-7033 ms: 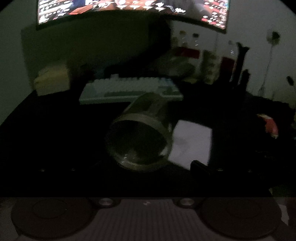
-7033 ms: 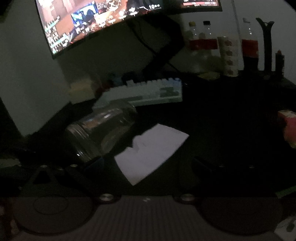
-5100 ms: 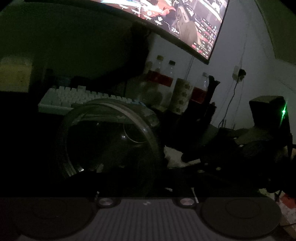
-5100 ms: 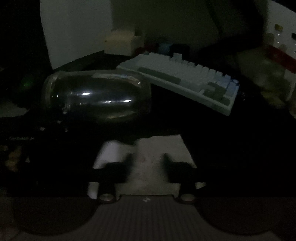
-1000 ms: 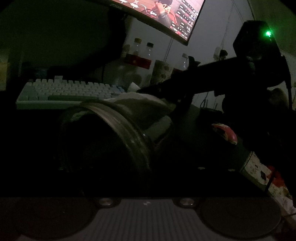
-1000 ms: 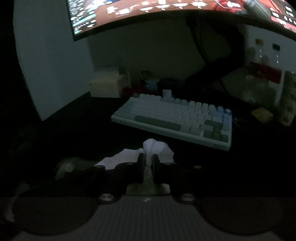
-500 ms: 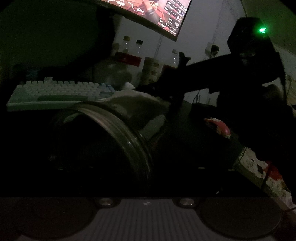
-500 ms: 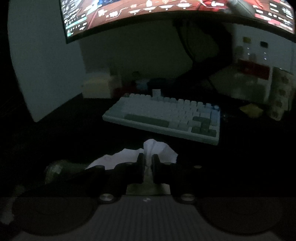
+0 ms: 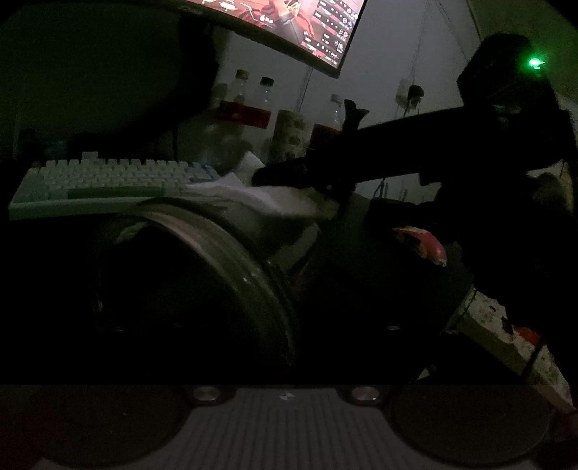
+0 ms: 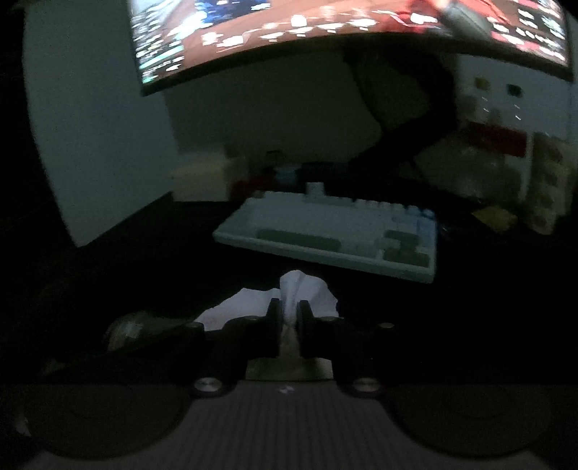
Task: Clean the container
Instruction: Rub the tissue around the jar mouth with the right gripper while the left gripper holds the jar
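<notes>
The scene is very dark. A clear glass jar [image 9: 231,267] lies on its side close in front of the left wrist camera, its mouth rim toward me. My left gripper's fingers are lost in the dark around the jar, which seems held. My right gripper [image 10: 289,311] is shut on a white tissue [image 10: 307,289]. In the left wrist view that gripper [image 9: 267,177] reaches in from the right and presses the tissue [image 9: 267,199] on the jar's upper side. A part of the jar [image 10: 126,330] shows low left in the right wrist view.
A white keyboard [image 10: 336,235] lies behind on the dark desk, under a curved monitor [image 10: 325,32]. Bottles [image 9: 249,108] and a patterned cup [image 9: 292,137] stand at the back. A pink-red packet [image 9: 422,246] lies to the right. A pale box [image 10: 198,180] stands at back left.
The right gripper took hold of the tissue from the desk and brought it onto the jar. The left gripper closed in on the jar. In the last second the tissue slid slightly along the jar.
</notes>
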The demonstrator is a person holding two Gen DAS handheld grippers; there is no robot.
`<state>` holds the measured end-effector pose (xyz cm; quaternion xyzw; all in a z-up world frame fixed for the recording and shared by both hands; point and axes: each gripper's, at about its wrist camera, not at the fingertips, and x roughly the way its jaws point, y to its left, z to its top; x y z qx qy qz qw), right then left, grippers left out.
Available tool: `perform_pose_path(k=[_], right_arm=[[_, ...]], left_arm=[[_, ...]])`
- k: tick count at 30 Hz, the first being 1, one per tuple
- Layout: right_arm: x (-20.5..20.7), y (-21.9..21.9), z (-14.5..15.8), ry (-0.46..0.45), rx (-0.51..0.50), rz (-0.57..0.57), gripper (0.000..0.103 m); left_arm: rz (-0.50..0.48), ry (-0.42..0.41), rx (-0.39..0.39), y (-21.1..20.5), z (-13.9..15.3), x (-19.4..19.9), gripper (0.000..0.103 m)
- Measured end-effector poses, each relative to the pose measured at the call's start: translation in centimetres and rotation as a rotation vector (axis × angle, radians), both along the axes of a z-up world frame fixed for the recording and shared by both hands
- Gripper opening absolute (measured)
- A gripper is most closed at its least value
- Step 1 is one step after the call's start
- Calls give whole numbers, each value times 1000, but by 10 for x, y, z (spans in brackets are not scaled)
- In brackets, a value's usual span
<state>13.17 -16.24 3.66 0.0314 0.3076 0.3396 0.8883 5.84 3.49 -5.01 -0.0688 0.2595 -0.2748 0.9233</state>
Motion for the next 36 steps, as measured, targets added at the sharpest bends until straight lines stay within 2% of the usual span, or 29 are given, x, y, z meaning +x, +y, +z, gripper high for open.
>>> perform_pose_path(k=[2,9,14,16,18,19,24,27,32,34,36], right_arm=[[-5,4,1,-13,2,8,12],[-17,17,6,-20,58,152,12],[0,10,0,-9,19,54,12],[4,8,-1,2,19,24,12],[1,13,0,-7,19,34,12],[-2,16,1,-13,26,57,12],[-14,27,6,-23,64,171,12],[-8,25,4,-27,44,139,12],[11,13,-2,-12,8,13,12],[11,12,-2,-12,9,2,12],[5,15,-1,-10,42,47,12]], left_arm=[[0,-1,1,0,0,-1,70],[9,-4,3,0,-1,-1,70],[48,2,-12,5,1,1,69],[71,1,-15,7,1,1,64],[79,4,-20,8,1,3,63],[87,6,-24,9,1,4,60],[95,1,-22,10,0,5,60],[97,0,-23,11,0,5,60],[110,1,-21,14,0,6,60],[117,0,-20,15,0,6,60],[122,-2,-21,16,0,6,60]])
